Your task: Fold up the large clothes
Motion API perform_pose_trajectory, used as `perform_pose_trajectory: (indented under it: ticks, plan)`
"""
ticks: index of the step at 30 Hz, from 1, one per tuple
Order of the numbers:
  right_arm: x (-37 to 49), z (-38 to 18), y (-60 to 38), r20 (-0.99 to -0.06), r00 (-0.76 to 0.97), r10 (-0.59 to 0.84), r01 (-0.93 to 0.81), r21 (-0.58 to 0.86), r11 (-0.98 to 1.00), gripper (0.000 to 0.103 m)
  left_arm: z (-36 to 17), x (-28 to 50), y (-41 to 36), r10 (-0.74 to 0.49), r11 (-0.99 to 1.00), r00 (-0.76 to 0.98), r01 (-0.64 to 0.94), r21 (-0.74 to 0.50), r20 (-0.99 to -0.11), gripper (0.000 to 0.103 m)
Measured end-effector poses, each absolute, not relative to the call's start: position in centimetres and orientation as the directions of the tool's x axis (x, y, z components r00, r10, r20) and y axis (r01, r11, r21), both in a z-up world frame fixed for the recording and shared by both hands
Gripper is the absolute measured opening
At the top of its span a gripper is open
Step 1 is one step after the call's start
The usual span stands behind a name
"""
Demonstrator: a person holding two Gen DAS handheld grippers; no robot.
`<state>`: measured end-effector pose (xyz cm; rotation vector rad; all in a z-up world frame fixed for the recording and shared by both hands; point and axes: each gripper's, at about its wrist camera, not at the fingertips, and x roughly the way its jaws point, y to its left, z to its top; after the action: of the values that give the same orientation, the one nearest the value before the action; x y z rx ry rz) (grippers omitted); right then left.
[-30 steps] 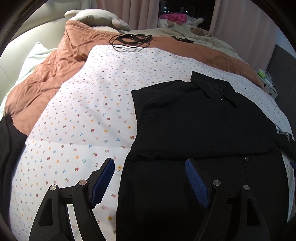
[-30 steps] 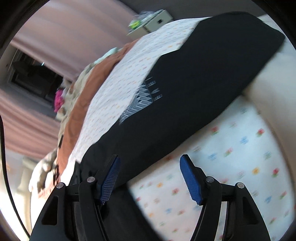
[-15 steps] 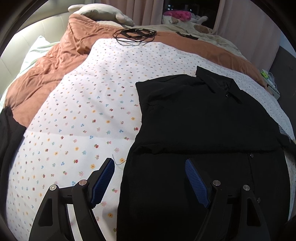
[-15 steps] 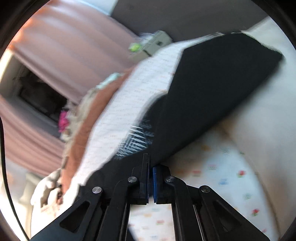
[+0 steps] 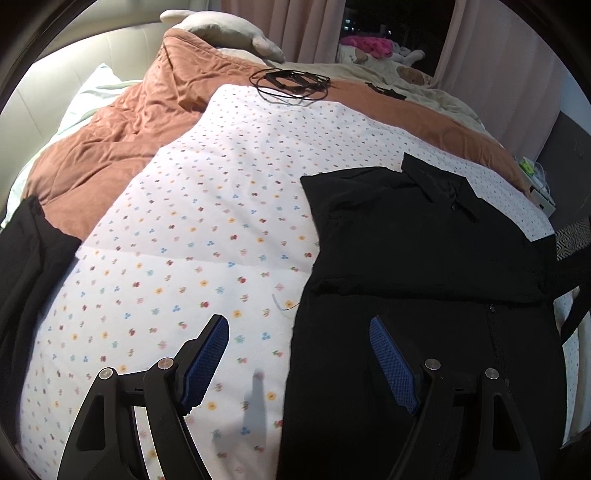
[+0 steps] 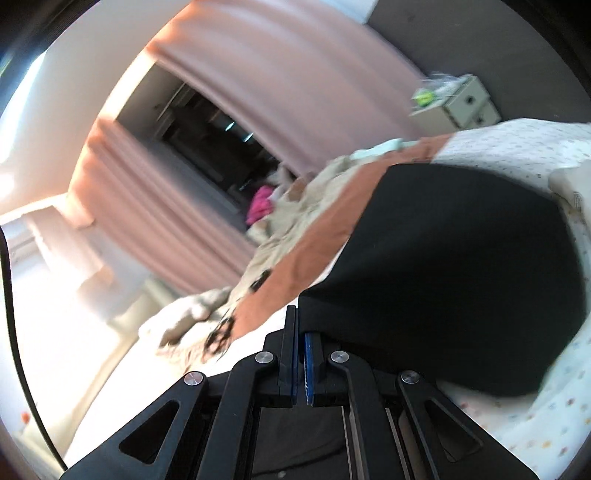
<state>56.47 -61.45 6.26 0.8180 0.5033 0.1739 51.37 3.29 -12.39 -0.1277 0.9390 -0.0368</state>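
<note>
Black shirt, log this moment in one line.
black shirt flat on floral sheet | right gripper shut on shirt edge | left gripper open, empty

We see a black shirt [image 5: 424, 251], plain, with small dark buttons down its front. Under it lies a white sheet [image 5: 207, 229] dotted with tiny flowers in yellow, blue, red and pink. Beyond that a rust-brown quilt [image 5: 155, 122] covers the bed, with a pale mint pillow [image 5: 88, 92] at its edge and a beige pillow [image 5: 221, 29] further off. A black cable [image 5: 291, 83] coils on the quilt. The curtains [image 5: 491, 66] are dusty pink; something bright magenta [image 5: 365, 42] lies between them. Both grippers [image 5: 299, 350] [image 6: 300, 325] are black with blue textured pads [image 5: 391, 365]. In the right view we note a cream drawer box [image 6: 465, 103] with something lime green [image 6: 423, 98] on top.
</note>
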Motion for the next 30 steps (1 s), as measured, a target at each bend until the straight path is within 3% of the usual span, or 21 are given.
perform_pose_trajectory:
  ticks: [9, 13, 18, 21, 24, 25, 28, 30]
  plan:
    - [58.4, 3.9, -55.6, -0.429, 0.796, 0.427, 0.02, 0.723, 0.69, 0.004, -10.8, 48.3, 7.6, -0.048, 0.991, 0.607, -0.069, -0.113, -0.793, 0.08]
    - [59.3, 2.2, -52.4, -0.5, 0.726, 0.472, 0.0, 0.686, 0.728, 0.004, -11.1, 47.3, 10.0, -0.022, 0.988, 0.595, -0.109, -0.107, -0.804, 0.08]
    - [61.8, -1.9, -46.3, -0.707, 0.52, 0.48, -0.008, 0.558, 0.83, 0.005, -10.7, 45.9, 12.6, -0.014, 0.977, 0.595, -0.165, -0.138, -0.804, 0.08]
    - [62.4, -4.7, -44.2, -0.827, 0.378, 0.415, 0.027, 0.458, 0.889, 0.009, -10.3, 44.9, 12.9, -0.019, 0.972, 0.594, -0.178, -0.155, -0.804, 0.08]
    - [61.6, -5.5, -44.5, -0.82, 0.341, 0.46, 0.042, 0.502, 0.864, 0.048, -9.5, 43.9, 12.7, -0.022, 0.973, 0.602, -0.17, -0.156, -0.798, 0.08]
    - [61.1, -5.3, -44.6, -0.81, 0.35, 0.47, 0.043, 0.515, 0.856, 0.056, -9.2, 43.5, 12.5, -0.023, 0.974, 0.606, -0.168, -0.155, -0.795, 0.08]
    - [59.2, -4.6, -45.5, -0.801, 0.378, 0.464, 0.042, 0.516, 0.856, 0.067, -8.5, 42.7, 12.2, -0.033, 0.974, 0.611, -0.159, -0.164, -0.791, 0.08]
    - [57.5, -4.0, -47.0, -0.788, 0.398, 0.47, 0.063, 0.535, 0.842, 0.068, -8.1, 42.2, 11.9, -0.037, 0.975, 0.61, -0.153, -0.163, -0.791, 0.08]
